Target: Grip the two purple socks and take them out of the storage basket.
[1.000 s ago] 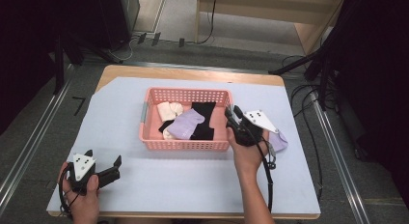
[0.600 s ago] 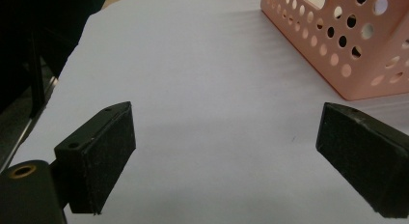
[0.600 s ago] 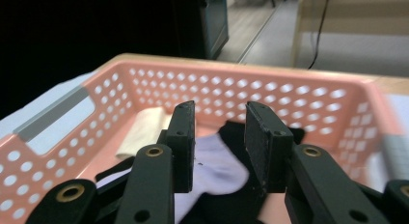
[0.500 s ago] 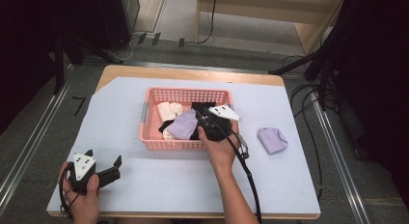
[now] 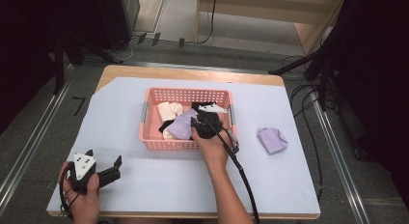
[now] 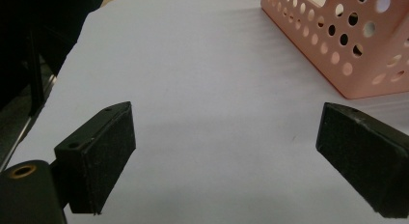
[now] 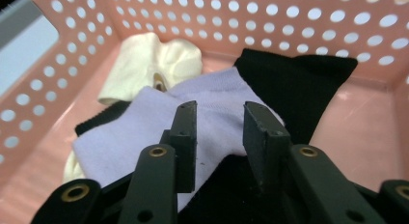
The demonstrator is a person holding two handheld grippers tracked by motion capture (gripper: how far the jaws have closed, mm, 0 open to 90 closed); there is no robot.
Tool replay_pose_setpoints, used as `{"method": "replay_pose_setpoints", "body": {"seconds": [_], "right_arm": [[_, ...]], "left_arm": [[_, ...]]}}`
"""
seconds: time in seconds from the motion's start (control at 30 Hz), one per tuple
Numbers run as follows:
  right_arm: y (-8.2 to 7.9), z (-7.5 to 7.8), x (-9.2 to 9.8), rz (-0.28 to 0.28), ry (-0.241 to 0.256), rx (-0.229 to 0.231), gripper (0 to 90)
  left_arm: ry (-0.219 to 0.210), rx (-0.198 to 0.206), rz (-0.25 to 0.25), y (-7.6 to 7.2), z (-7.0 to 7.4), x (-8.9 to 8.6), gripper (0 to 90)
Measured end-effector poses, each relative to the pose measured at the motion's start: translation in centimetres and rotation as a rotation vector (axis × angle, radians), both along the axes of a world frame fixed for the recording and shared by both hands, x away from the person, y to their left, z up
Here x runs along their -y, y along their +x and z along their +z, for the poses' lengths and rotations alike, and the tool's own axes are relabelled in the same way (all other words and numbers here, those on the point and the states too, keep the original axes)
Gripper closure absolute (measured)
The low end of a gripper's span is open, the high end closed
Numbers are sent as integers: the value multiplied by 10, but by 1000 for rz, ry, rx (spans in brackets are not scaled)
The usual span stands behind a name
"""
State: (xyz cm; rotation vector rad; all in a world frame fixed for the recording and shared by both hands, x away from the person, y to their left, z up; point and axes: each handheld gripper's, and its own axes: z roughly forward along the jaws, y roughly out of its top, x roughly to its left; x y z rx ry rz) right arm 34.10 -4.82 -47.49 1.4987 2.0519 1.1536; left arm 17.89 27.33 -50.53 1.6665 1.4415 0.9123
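Tabletop (image 5: pixel 159 185) is covered by a pale lavender sheet, with bare wood showing along the far edge. Grey floor surrounds it, with metal rails on either side, loose cables beyond the far edge and dark equipment at the room's margins.

Landmark: a pink plastic basket (image 5: pixel 185 95), rectangular, walls perforated with round holes, a grey handle on its left end. Inside it lie soft knitted socks: a cream sock (image 7: pixel 144 64) toward the far left corner, a lilac sock (image 7: pixel 144 132) across the middle, and a black sock (image 7: pixel 299 84) toward the right wall. The lilac sock overlaps both cream and black fabric. A second, folded lilac sock (image 5: pixel 271 139) lies on the sheet to the right of the basket, well apart from it.

Right gripper (image 7: pixel 219 137) is inside the basket, reaching over its near wall. Its jaws stand partly apart with a narrow gap, poised directly over the near edge of the lilac sock; whether the pads touch the fabric cannot be told. Nothing is clamped between them.

Left gripper (image 6: pixel 226 151) is held low over the sheet, near-left of the basket and clear of it. Its jaws are wide apart, flat black textured pads facing each other, with only bare sheet between them.
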Motion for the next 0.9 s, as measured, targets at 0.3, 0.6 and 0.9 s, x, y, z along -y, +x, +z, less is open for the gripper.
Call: {"method": "replay_pose_setpoints", "body": {"seconds": [0.3,0.6,0.9], "right_arm": [[3,-2,-4,24,-70,-83,836],[-5,12,6,13,41,18,896],[-12,45,47,-157,124,235,896]], "left_arm": [[1,1,0,0,0,0,75],[5,-4,1,0,0,1,75],[10,-13,7,1,0,1,75]]}}
